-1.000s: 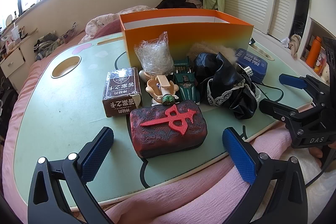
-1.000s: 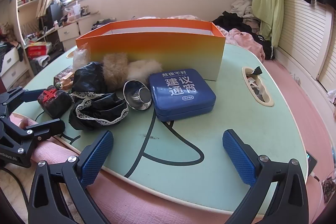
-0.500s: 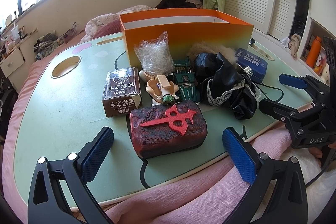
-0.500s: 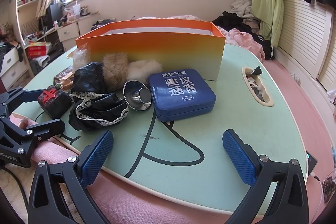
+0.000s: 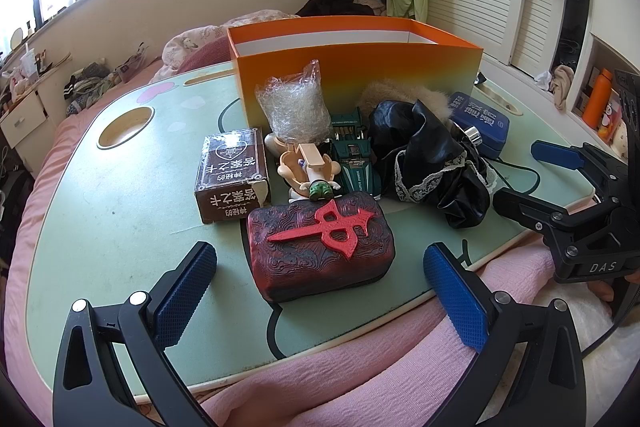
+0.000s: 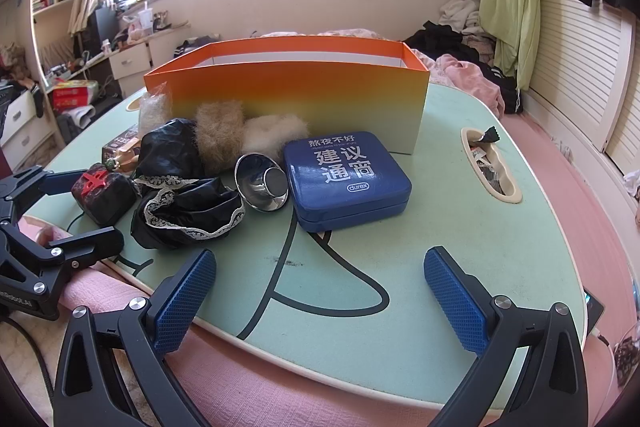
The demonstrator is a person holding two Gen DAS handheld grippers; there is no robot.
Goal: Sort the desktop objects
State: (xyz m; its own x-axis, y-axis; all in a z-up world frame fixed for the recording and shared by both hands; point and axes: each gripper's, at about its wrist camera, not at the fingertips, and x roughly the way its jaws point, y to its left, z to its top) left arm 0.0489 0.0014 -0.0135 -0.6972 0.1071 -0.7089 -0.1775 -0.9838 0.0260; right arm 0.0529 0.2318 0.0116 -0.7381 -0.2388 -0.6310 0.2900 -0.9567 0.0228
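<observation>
Fingers of the left gripper (image 5: 320,287) stand wide apart with nothing between the blue pads; those of the right gripper (image 6: 320,287) are likewise spread and empty. Compared with the views from half a second and one second ago, no item and neither gripper has changed position; the scene matches.

Left gripper: held low over the near edge of the green lap table (image 5: 100,211), pointing toward the orange box (image 5: 356,83). Its fingers flank, without touching, the dark red block with a red symbol (image 5: 320,247), which lies flat just ahead of them. The right gripper appears at the right edge of this view, level with the table edge, over pink bedding (image 5: 320,379).

Right gripper: held low at the near table edge, aimed at bare table surface, with the blue tin (image 6: 344,179) further ahead, lying flat just in front of the orange box.

Items on the table, all in front of the box: brown carton (image 5: 232,171) left of the block; clear plastic bag (image 5: 294,107) against the box wall; small figure toy (image 5: 310,173) and green toy car (image 5: 354,159) side by side behind the block; black lace-trimmed cloth (image 6: 188,203) in a heap; metal funnel (image 6: 262,183) on its side, touching the tin; tan fur piece (image 6: 220,135) and white fur piece (image 6: 272,135) against the box. Box interior not visible.
</observation>
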